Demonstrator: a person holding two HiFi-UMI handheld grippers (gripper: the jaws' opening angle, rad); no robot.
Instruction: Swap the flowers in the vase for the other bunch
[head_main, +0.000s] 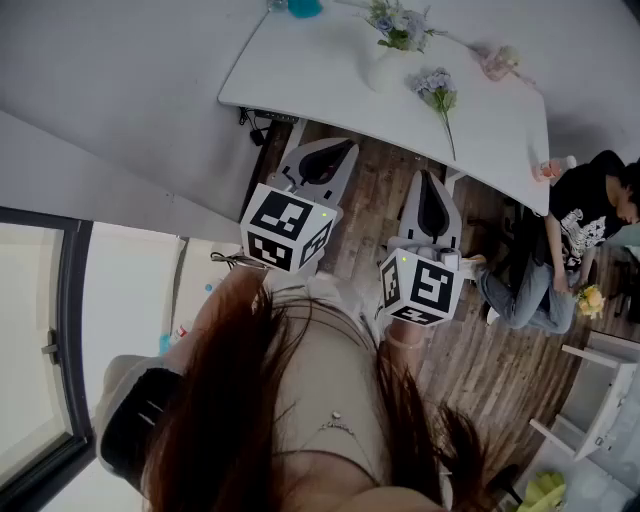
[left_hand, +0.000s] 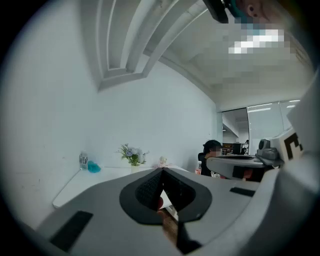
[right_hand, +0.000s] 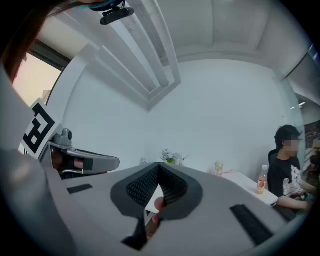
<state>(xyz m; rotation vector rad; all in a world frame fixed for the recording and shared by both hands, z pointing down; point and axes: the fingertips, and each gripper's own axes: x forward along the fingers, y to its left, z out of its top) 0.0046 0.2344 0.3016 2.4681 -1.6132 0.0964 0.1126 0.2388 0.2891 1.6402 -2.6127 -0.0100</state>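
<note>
Left gripper (head_main: 333, 157): jaws clenched on nothing, held in the air on the near side of the table and well apart from it.
Right gripper (head_main: 432, 195): also closed and empty, just right of the left one.
Vase: a small white vase (head_main: 383, 70) stands on the far part of the white table (head_main: 300, 70) and holds a bunch of pale blue and white flowers (head_main: 398, 25).
Other bunch: a lilac-headed stem with green leaves (head_main: 440, 100) lies flat on the table, just right of the vase.
Risk, approach: both jaws must open first, since shut tips arriving at the vase would probably knock it over.
Risk, pulling out: the vase looks light, so a one-handed pull on the flowers could lift or tip it unless the other gripper steadies it.
Risk, loose stem: it is thin and lies flat, so the jaws may scrape the tabletop, miss it, or crush the head.
</note>
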